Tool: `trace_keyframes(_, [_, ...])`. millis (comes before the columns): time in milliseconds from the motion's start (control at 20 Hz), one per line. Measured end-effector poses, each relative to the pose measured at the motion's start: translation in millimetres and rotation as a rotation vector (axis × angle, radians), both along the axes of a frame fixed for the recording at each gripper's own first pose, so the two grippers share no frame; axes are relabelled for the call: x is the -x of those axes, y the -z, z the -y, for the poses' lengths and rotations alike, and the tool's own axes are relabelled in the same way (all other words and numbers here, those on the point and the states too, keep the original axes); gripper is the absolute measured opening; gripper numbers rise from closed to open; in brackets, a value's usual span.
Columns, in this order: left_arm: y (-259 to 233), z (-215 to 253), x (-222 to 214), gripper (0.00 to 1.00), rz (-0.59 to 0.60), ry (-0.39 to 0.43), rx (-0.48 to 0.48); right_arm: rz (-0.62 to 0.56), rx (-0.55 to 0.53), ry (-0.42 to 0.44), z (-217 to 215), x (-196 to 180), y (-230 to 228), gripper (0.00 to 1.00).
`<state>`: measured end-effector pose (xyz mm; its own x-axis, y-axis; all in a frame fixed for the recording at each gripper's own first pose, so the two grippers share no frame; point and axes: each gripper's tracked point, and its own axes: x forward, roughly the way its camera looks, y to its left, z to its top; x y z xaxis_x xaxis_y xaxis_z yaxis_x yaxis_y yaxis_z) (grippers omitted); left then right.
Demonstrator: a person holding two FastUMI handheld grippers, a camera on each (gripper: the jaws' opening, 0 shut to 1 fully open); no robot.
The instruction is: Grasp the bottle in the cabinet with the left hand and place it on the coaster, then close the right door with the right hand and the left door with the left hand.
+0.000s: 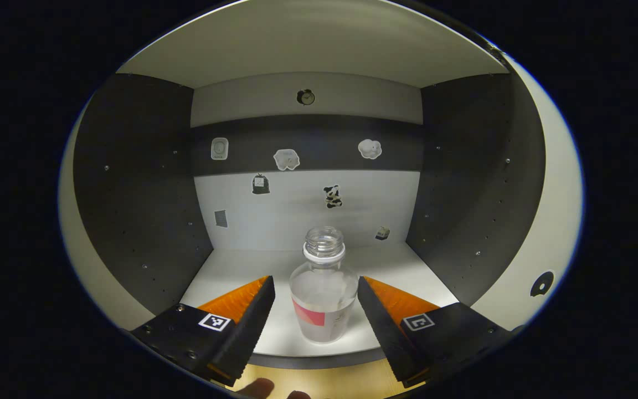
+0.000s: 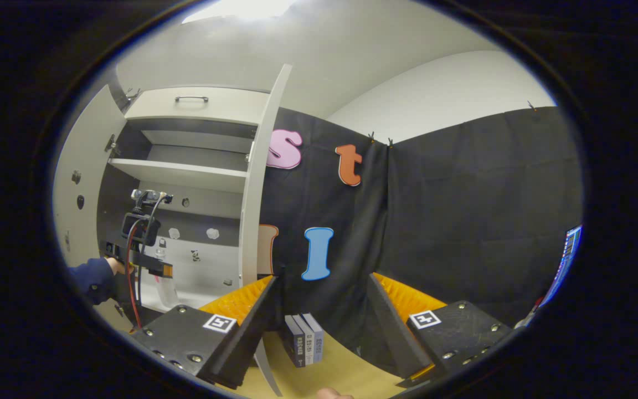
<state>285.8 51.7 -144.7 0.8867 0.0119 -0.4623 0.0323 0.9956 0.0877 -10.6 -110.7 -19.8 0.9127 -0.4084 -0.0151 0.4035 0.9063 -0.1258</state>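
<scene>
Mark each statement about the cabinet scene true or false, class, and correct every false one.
1. The bottle has a cap on. False: its neck is open.
2. The bottle stands upright on the cabinet floor. True.
3. The left gripper is shut on the bottle. False: its fingers stand apart on either side, with gaps.
4. The right door is open. True.
5. The right gripper holds a book. False: it is open and empty; small boxes stand on the wooden top beyond it.
</scene>
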Motion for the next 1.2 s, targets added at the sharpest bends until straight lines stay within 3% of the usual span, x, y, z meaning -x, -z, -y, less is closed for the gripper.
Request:
trace_keyframes(200, [11,2,-6,0.96,-0.042,0.012,-0.015,-0.025,0.003,-0.005,-2,-7,8,0.98])
trace_keyframes(250, [13,3,-7,0.94,-0.042,0.006,-0.01,-0.03,0.006,-0.006,-3,-8,8,0.98])
trace_keyframes(300, [11,3,-5,0.81,-0.042,0.017,-0.014,-0.032,0.01,-0.007,-2,-9,9,0.98])
trace_keyframes(400, [11,2,-5,0.8,-0.044,0.017,-0.008,-0.03,0.01,-0.018,-5,-9,8,0.94])
trace_keyframes(450, [11,2,-3,0.8,-0.042,0.015,-0.003,-0.029,0.009,-0.026,-7,-9,7,0.98])
trace_keyframes(600, [7,1,8,0.8,-0.041,0.013,0.034,-0.02,0.007,-0.039,-7,-8,4,0.98])
trace_keyframes(650, [5,1,14,0.8,-0.035,0.015,0.052,-0.015,0.002,-0.046,-7,-6,2,0.94])
trace_keyframes(700, [2,1,21,0.8,-0.033,0.019,0.067,-0.011,-0.002,-0.054,-8,-3,1,0.98])
trace_keyframes(1200, [-10,-1,125,0.82,0.007,0.041,0.178,0.006,-0.019,-0.162,-17,18,-4,0.98])
